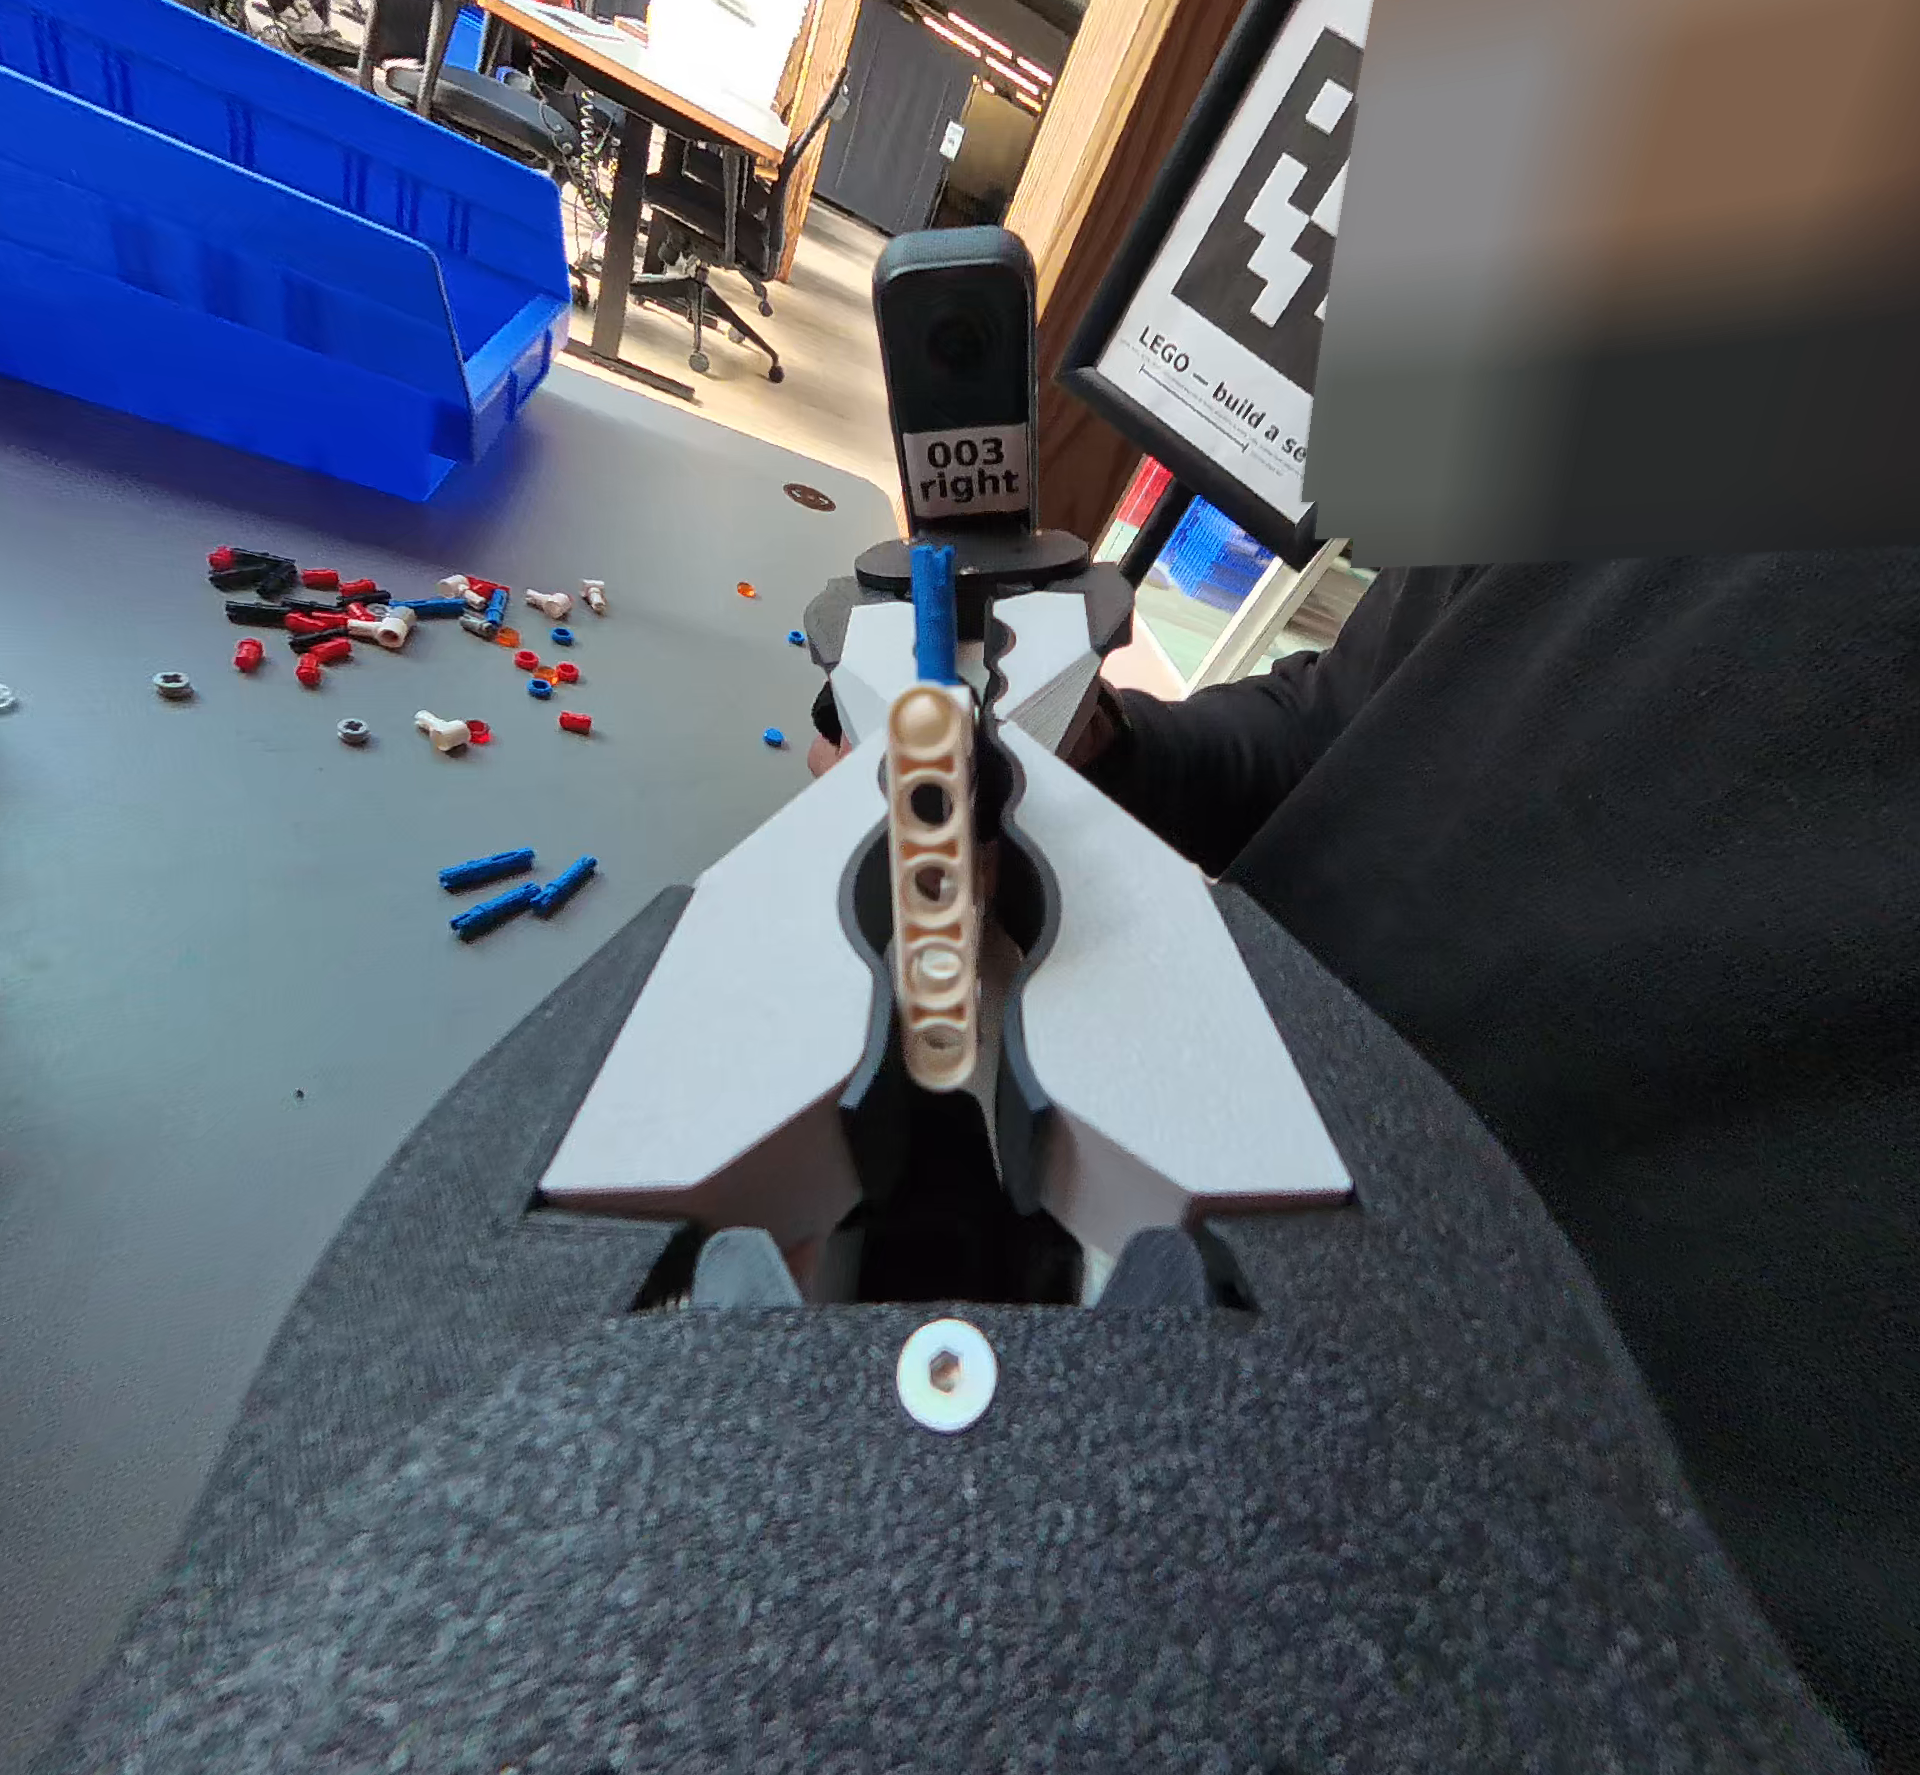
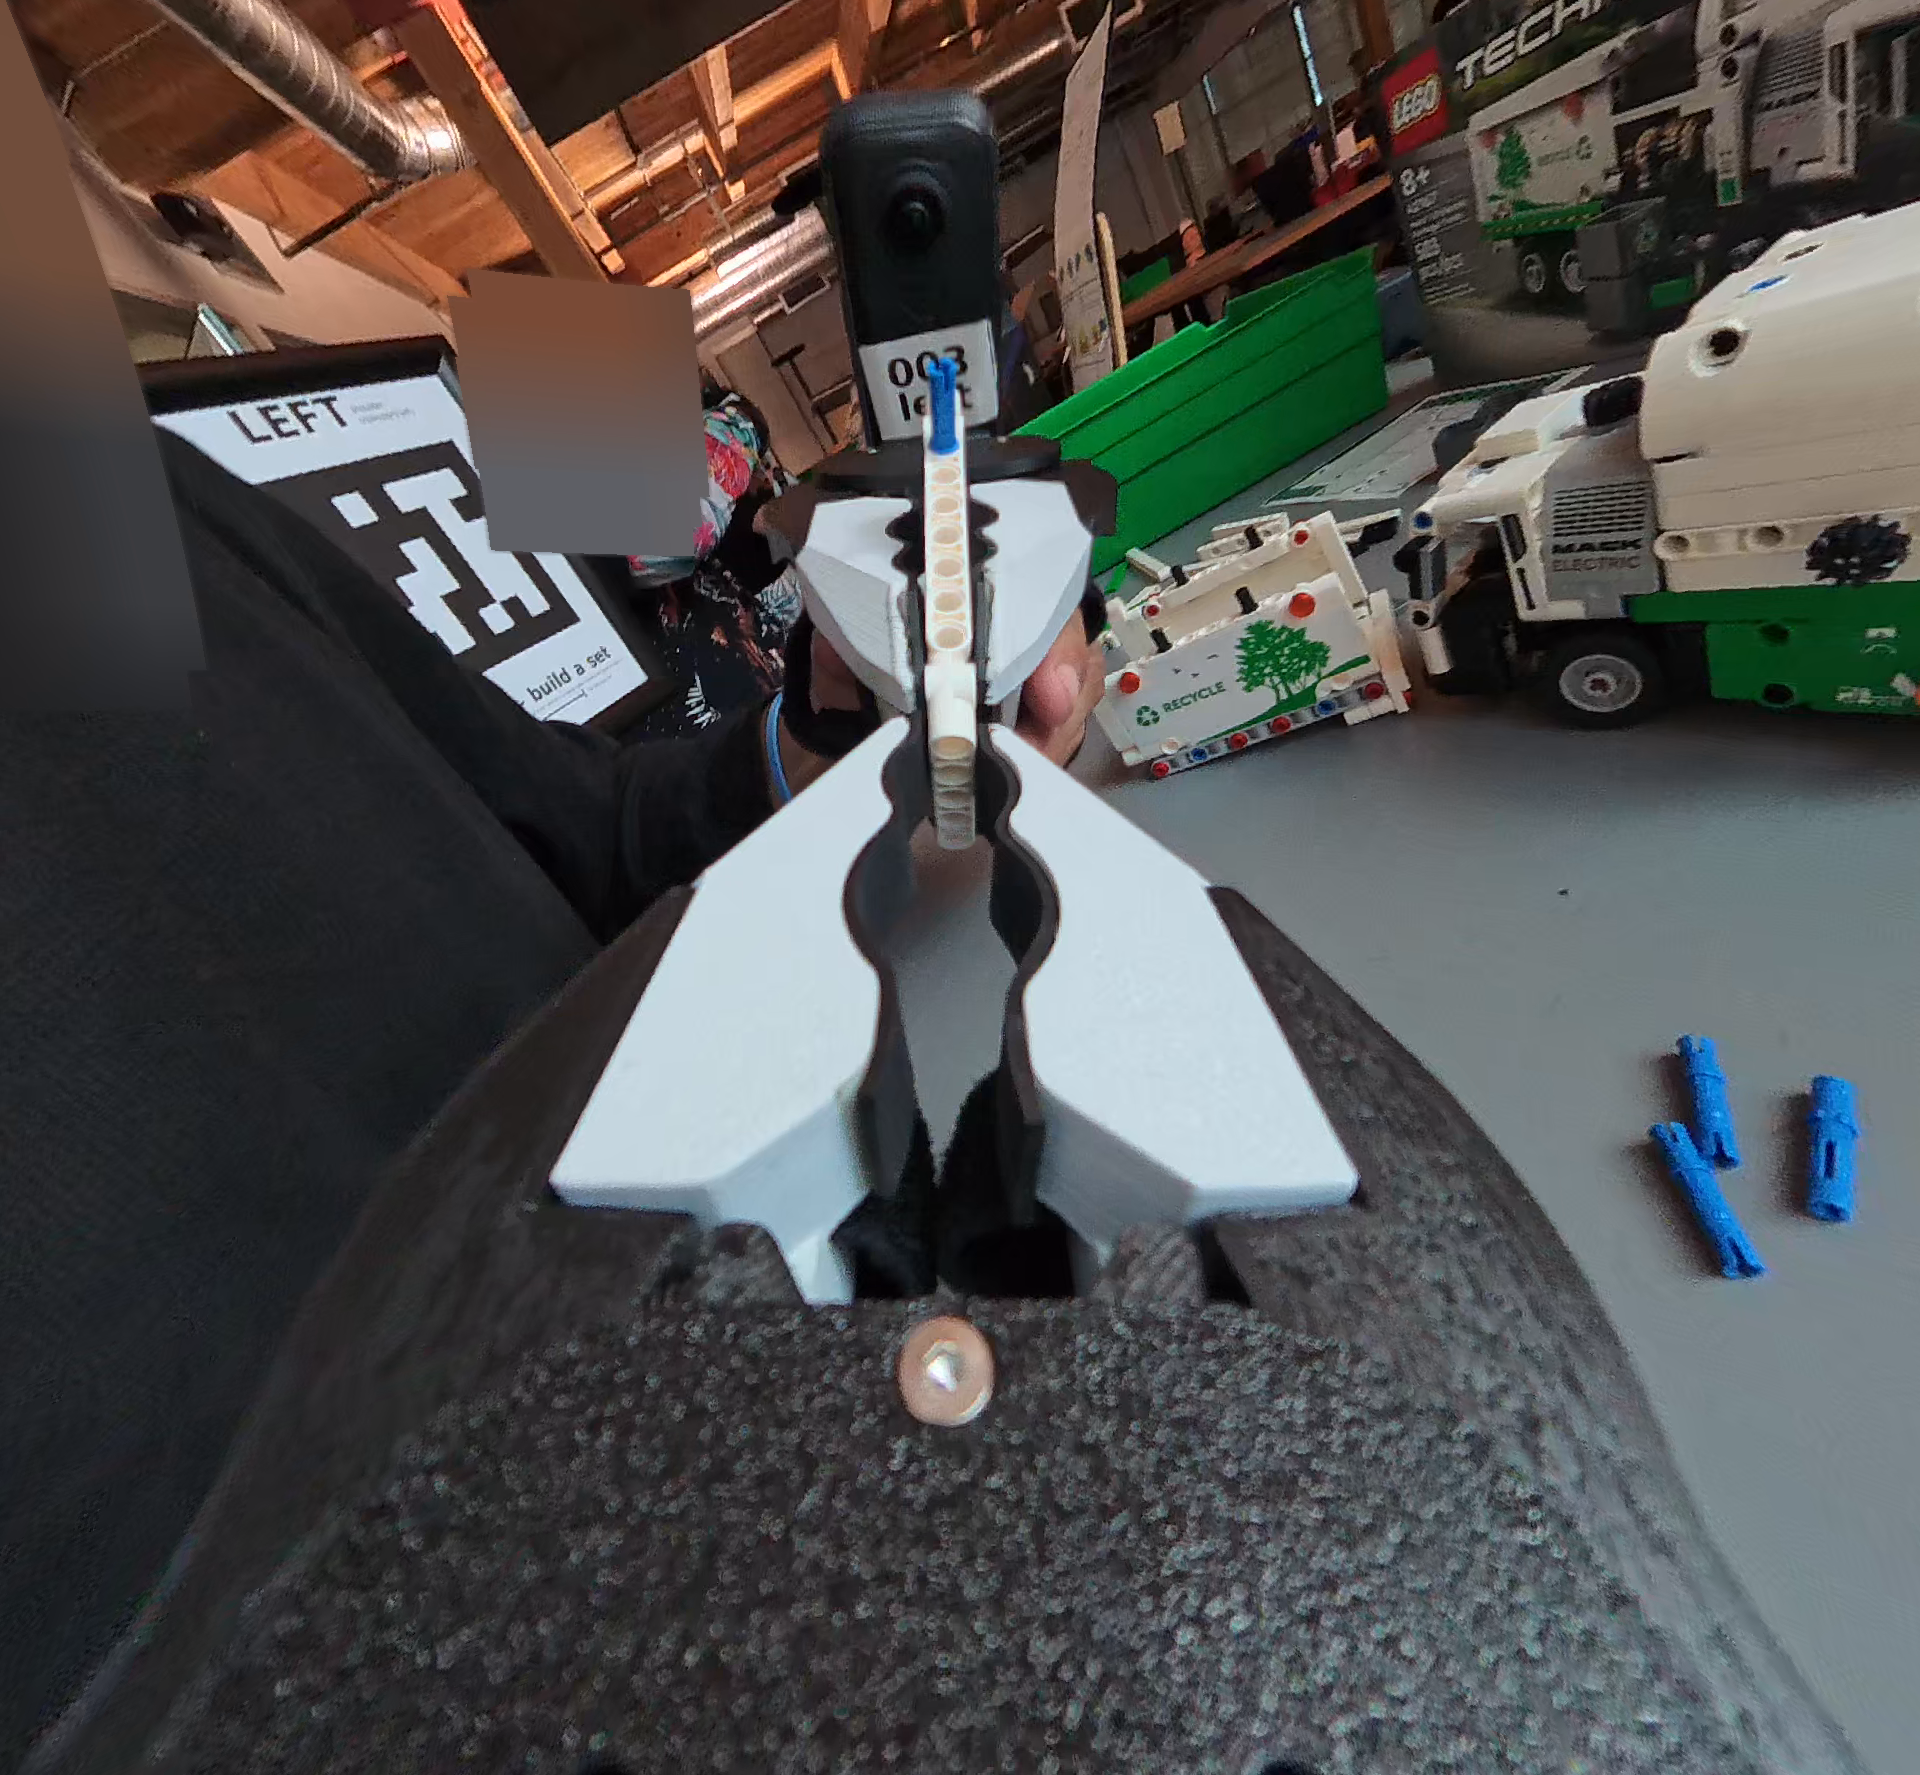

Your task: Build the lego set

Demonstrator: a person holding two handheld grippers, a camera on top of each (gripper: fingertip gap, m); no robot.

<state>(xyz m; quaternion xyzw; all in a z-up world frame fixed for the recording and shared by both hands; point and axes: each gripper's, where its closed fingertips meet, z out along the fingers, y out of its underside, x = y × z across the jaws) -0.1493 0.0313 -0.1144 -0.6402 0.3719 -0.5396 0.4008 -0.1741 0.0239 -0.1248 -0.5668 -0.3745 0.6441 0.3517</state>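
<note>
Above the grey surface [image 1: 260,1050], a white holed beam [image 1: 933,894] is gripped lengthwise by the left tongs [image 1: 935,852]. A blue pin [image 1: 932,619] at its far end is clamped by the right tongs [image 1: 971,660]. Three blue pins [image 2: 1745,1154] lie nearby.

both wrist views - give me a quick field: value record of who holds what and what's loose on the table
left gripper: shut on white beam
right gripper: shut at the beam's other end
blue pin: sticking out of the beam's end, by the right gripper
loose blue pins: three on the grey table
small parts pile: red, black, white, blue, on the table
blue bin: far side of the table
white truck model: standing on the table
</note>
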